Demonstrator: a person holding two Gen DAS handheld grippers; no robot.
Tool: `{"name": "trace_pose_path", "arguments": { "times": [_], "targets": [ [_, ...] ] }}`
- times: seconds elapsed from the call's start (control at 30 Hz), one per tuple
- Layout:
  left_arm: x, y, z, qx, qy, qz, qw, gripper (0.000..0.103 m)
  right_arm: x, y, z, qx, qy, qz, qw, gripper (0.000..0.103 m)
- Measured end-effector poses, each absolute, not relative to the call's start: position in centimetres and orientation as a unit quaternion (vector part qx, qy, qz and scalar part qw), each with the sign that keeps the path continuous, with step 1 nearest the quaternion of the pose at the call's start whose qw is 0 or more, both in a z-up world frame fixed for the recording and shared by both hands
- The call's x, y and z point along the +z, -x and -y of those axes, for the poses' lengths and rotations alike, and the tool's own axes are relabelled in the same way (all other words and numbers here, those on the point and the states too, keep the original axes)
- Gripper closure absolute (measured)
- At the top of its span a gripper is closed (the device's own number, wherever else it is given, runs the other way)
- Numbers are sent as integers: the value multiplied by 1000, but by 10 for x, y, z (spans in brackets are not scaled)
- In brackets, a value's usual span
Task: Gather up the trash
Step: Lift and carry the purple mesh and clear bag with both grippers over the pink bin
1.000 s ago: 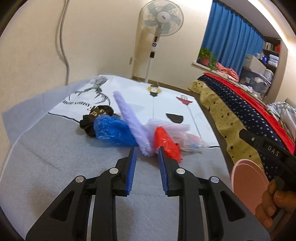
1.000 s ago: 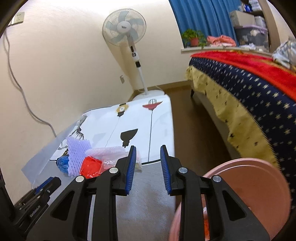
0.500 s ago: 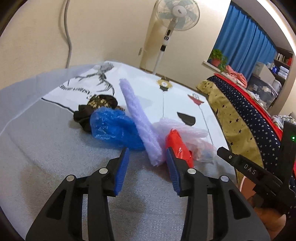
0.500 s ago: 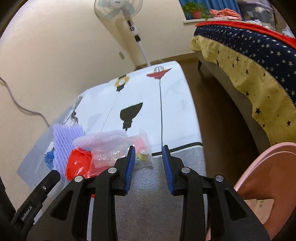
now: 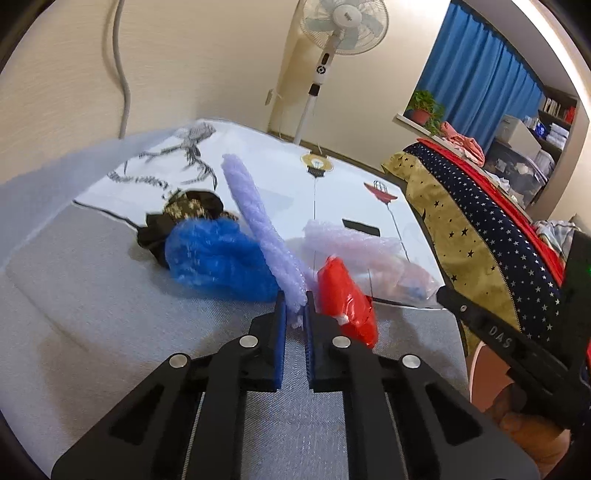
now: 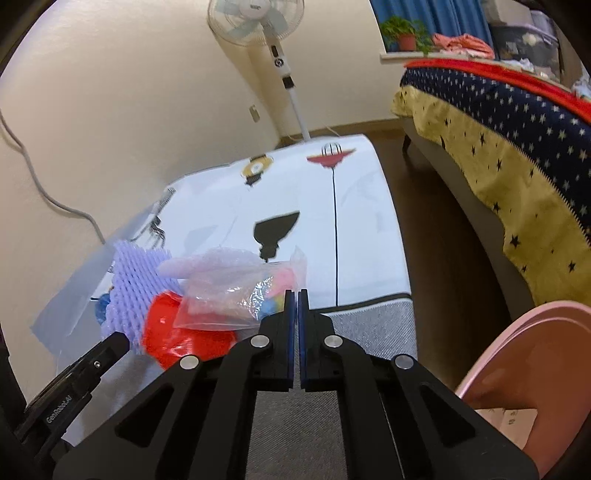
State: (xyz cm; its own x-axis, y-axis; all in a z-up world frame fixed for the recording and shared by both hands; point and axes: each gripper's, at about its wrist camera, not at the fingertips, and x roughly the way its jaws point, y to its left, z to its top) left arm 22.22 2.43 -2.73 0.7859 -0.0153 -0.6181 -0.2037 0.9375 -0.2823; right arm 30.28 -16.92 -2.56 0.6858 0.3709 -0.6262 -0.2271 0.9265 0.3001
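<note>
Lilac foam netting point(image 5: 258, 225), a long ribbed sleeve, is what my left gripper point(image 5: 294, 306) is closing on: its blue pads pinch the sleeve's near end, and the sleeve's long axis runs up and away from me, leaning left, with the far tip raised off the surface. My right gripper point(image 6: 294, 299) has its pads pressed almost together at the corner of a clear plastic bag with coloured bits inside point(image 6: 236, 299); I cannot tell whether a fold of the film is caught between them. The crumpled red plastic wrapper point(image 5: 345, 295) lies just beside the sleeve, partly hidden by my left finger. A crumpled blue plastic bag point(image 5: 218, 258) covers part of a dark patterned cloth bundle point(image 5: 184, 216), whose shape I cannot make out. All of it sits on a grey fabric surface point(image 5: 92, 325) that meets a white printed sheet point(image 6: 332, 221). A pink round bin point(image 6: 532, 369) is cut off at the lower right. Beyond stand a white pedestal fan point(image 5: 340, 33), blue curtains point(image 5: 476, 81) and a bed with a star-patterned cover point(image 6: 498, 122).
</note>
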Motion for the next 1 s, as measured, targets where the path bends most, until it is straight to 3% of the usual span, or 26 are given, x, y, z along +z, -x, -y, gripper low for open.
{"name": "trace_pose_path", "arguments": {
  "times": [1.0],
  "targets": [
    [55,-111,13,7,91,-270,959,95,97,-161,212,115,-13,-257,959,102]
  ]
}}
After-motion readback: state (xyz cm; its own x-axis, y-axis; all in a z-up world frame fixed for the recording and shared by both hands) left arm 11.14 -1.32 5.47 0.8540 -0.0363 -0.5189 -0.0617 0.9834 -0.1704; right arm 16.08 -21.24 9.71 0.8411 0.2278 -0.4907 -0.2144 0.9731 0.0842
